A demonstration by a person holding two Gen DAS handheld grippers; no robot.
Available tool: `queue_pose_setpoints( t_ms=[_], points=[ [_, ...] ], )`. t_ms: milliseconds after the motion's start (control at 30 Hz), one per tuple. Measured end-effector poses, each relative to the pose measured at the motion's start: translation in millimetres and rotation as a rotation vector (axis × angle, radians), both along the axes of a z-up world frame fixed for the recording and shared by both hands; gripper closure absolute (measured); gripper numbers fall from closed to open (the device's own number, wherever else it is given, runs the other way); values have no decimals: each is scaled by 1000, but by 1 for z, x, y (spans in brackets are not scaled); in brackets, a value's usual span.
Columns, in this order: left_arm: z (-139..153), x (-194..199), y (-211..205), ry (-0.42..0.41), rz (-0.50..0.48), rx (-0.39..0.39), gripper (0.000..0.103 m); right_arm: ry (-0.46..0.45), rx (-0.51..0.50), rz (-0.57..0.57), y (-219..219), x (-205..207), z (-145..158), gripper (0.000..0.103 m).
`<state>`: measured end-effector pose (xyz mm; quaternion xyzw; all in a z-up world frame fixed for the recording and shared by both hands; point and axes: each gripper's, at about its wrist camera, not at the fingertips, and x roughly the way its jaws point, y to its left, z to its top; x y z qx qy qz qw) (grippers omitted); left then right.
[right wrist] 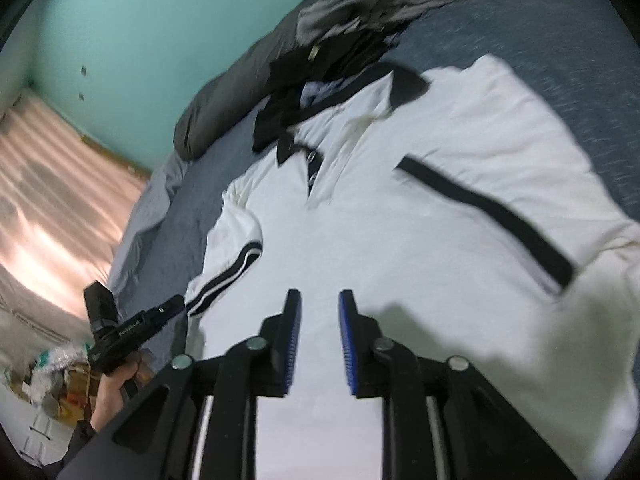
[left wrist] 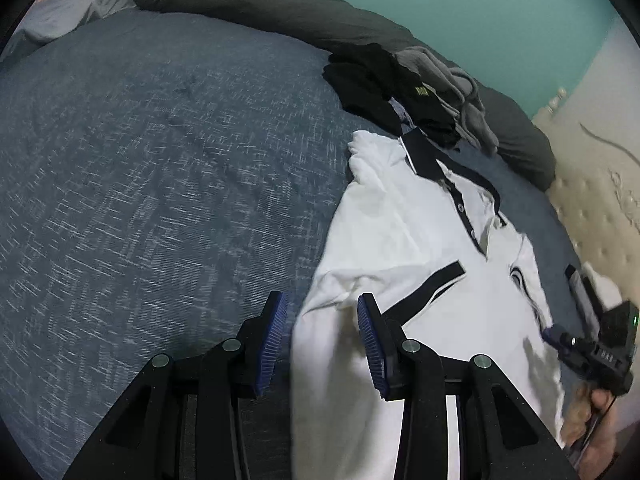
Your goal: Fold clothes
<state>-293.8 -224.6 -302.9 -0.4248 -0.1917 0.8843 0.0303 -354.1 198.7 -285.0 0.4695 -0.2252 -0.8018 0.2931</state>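
Observation:
A white polo shirt (left wrist: 420, 248) with a black collar, black pocket stripe and striped sleeve cuffs lies spread, front up, on the blue bed cover (left wrist: 140, 180). It also fills the right wrist view (right wrist: 400, 220). My left gripper (left wrist: 322, 336) is open and empty, its jaws standing either side of the shirt's left edge near a sleeve. My right gripper (right wrist: 319, 340) is open and empty, hovering over the shirt's lower body. The other hand-held gripper shows at the right edge of the left wrist view (left wrist: 596, 344) and at the left in the right wrist view (right wrist: 128, 328).
A pile of black clothes (left wrist: 384, 88) and grey clothes (left wrist: 452, 92) lies by the shirt's collar. A dark grey bolster (left wrist: 256, 4) runs along the teal wall (left wrist: 480, 12). A pale padded headboard (left wrist: 600, 152) stands at right. Clutter lies on the floor (right wrist: 52, 372).

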Motion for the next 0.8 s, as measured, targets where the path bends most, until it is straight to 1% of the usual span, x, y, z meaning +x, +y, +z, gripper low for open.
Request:
queue_pose_setpoints(
  t_ms=[67,167,200,233,300,367,400,433,533,667,800],
  points=[
    [-4,3,-6,-3,-10,-7,63,-23,-4,20,-15,-5,1,82],
    [-11,5,-15,-9,-7,22,63,-43,-7,42,-36,-15,7,81],
    [-12,4,-15,-9,-13,22,63,-45,5,48,-44,-19,10,79],
    [-12,2,-14,-7,-19,19,63,-47,18,56,-51,-22,13,73],
    [-13,0,-11,-2,-34,12,63,-56,40,74,-67,-30,17,71],
    [-14,-1,-8,2,-53,0,65,-79,42,90,-79,-39,17,70],
    [-14,-2,-7,4,-64,-10,71,-90,49,95,-85,-44,16,70],
    [-15,-2,-6,3,-70,-13,82,-98,61,98,-91,-48,15,70],
    [-17,-2,-7,2,-85,2,99,-126,85,106,-110,-62,11,70],
    [-17,-1,-8,10,-96,10,100,-141,130,126,-135,-76,7,69],
    [-15,0,-11,24,-91,17,100,-149,169,122,-149,-86,-2,63]
  ],
)
